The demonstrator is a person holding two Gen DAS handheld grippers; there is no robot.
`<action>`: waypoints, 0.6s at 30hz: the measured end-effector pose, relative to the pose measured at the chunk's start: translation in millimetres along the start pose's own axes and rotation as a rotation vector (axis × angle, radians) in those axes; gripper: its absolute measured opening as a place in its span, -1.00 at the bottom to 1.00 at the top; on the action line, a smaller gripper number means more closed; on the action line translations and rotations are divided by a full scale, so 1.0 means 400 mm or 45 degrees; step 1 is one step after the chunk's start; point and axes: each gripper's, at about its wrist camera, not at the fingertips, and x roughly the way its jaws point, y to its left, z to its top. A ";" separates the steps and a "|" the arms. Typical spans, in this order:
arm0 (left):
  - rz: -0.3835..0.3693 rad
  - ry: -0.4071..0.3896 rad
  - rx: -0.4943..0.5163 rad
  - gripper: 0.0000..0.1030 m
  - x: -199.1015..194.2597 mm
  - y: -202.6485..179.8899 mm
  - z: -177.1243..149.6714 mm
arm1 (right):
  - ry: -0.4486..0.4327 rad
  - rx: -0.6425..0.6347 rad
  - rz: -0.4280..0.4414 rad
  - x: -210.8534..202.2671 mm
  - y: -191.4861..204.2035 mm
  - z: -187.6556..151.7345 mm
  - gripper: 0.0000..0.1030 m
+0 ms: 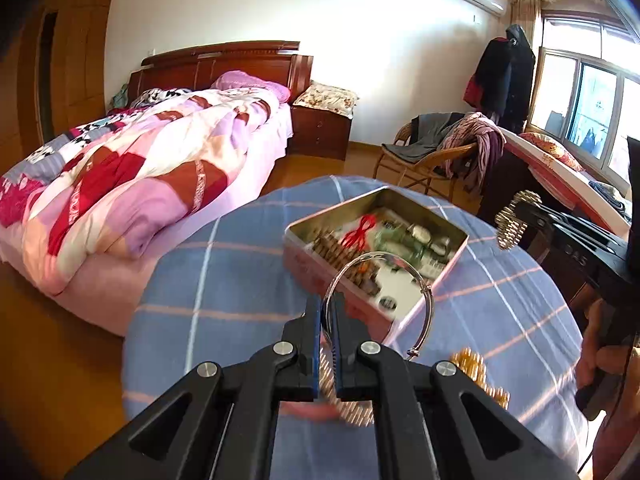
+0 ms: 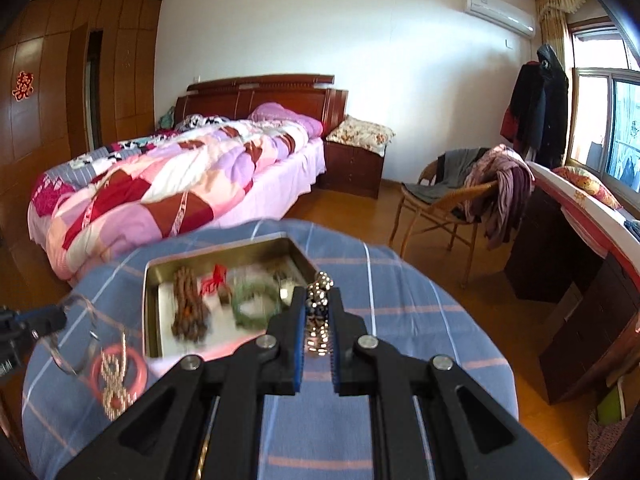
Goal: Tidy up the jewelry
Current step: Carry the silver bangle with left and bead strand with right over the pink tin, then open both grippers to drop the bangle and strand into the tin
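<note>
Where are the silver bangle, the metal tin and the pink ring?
silver bangle (image 1: 427, 300), left wrist view, right side of hoop.
metal tin (image 1: 416, 205), left wrist view, far rim.
pink ring (image 2: 138, 380), right wrist view, right band.

Two black two-finger tools: the left tool (image 1: 327, 312) grips one thin silver wire bangle (image 1: 384, 300), the right tool (image 2: 317, 308) one gold beaded bracelet (image 2: 319, 312). One open rectangular metal tin (image 2: 224, 250) holds one brown beaded strand (image 2: 190, 312), one green bead bracelet (image 2: 256, 304) and one red knotted cord (image 2: 214, 278). On the blue checked bench (image 2: 400, 312) lie one pink ring bangle (image 2: 118, 372) and one more gold beaded bracelet (image 2: 114, 376).
</note>
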 end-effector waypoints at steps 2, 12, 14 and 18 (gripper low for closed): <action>-0.002 -0.005 0.006 -0.94 0.024 -0.014 0.017 | -0.012 0.004 0.018 0.027 0.006 0.021 -0.75; 0.015 0.062 0.046 -0.94 0.201 -0.072 0.058 | 0.061 0.056 0.147 0.195 0.031 0.037 -0.75; 0.015 0.082 0.048 -0.94 0.223 -0.078 0.052 | 0.108 0.070 0.186 0.230 0.032 0.026 -0.75; 0.045 0.107 0.085 -0.94 0.253 -0.092 0.032 | 0.187 0.068 0.236 0.266 0.035 -0.006 -0.75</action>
